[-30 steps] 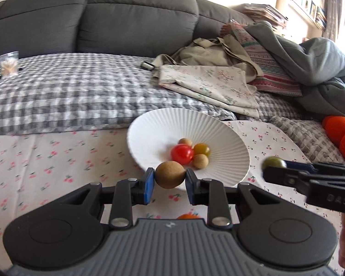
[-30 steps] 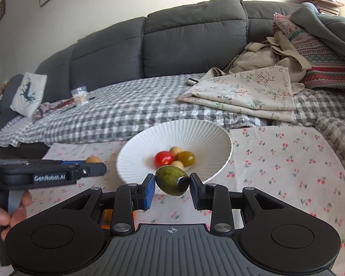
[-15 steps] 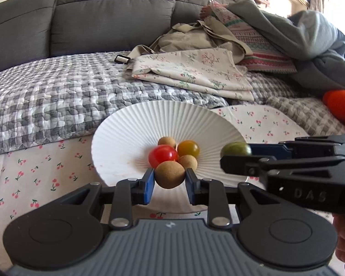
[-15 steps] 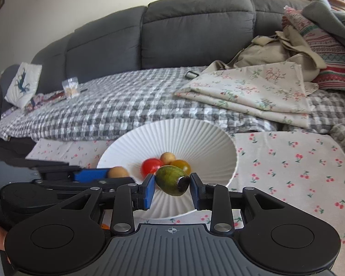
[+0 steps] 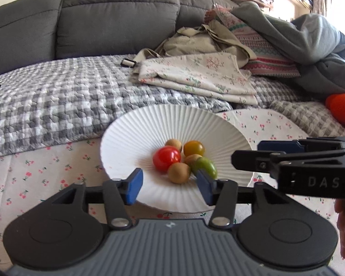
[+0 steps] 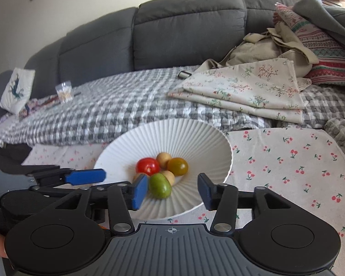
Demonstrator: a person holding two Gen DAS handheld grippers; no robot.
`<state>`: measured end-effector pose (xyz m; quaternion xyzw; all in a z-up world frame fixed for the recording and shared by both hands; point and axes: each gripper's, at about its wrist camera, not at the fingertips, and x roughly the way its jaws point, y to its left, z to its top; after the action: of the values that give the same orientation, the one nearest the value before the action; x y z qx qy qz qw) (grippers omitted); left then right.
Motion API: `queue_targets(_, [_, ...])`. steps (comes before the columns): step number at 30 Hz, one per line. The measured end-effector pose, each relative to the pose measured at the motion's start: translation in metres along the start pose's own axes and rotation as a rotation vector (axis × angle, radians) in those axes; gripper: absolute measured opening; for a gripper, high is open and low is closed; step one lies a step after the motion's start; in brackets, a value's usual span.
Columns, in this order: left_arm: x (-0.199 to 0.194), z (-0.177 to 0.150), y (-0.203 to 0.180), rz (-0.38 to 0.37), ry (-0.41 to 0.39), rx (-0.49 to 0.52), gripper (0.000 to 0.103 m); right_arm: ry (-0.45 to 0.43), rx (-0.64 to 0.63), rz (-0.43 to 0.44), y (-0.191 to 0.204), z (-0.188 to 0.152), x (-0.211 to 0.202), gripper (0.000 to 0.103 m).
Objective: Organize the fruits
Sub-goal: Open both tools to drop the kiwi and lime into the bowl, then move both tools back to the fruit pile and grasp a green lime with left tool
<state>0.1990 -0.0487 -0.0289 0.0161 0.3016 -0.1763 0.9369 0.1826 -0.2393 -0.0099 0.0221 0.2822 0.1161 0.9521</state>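
Observation:
A white ribbed bowl [image 5: 135, 135] [image 6: 202, 135] sits on the cherry-print cloth [image 5: 46, 174]. It holds a red tomato [image 5: 166, 158] [image 6: 147, 166], a yellow-orange tomato [image 5: 194, 148] [image 6: 177, 166], several tan round fruits [image 5: 179, 173] and a green fruit [image 5: 205, 166] [image 6: 159, 185]. My left gripper [image 5: 169, 184] is open and empty at the bowl's near rim; the tan fruit lies between its jaws' line in the bowl. My right gripper [image 6: 171, 191] is open and empty over the bowl, the green fruit lying just beyond its left finger. It also shows in the left wrist view [image 5: 276, 158].
A grey sofa [image 5: 117, 23] with a checked blanket [image 5: 57, 101] is behind the bowl. Folded floral cloth [image 5: 195, 76], a bag and clothes are piled at right. Orange objects [image 5: 342, 108] lie at the far right. A small packet [image 6: 64, 91] lies on the blanket.
Both grippers opened over the bowl. The tan fruit left my left gripper and the green fruit left my right gripper; both now lie in the bowl.

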Motion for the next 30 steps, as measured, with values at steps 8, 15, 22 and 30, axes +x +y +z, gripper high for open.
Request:
queue_targets(8, [-0.027,0.003,0.023,0.031,-0.014,-0.095,0.061,-0.031,0.057,-0.019,-0.008,0.007,-0.025,0.055])
queue_targets(15, [-0.055,-0.004,0.033,0.068,-0.003,-0.131,0.063,-0.061,0.158,-0.01,-0.021,0.007,-0.06,0.062])
queue_targets(22, [-0.075,-0.013,0.034,0.086,0.022,-0.151,0.065,-0.055,0.179,-0.016,-0.016,-0.001,-0.08,0.068])
queue_targets(30, [-0.094,-0.024,0.019,0.07,0.049,-0.115,0.065,-0.041,0.176,-0.005,-0.001,-0.015,-0.102,0.072])
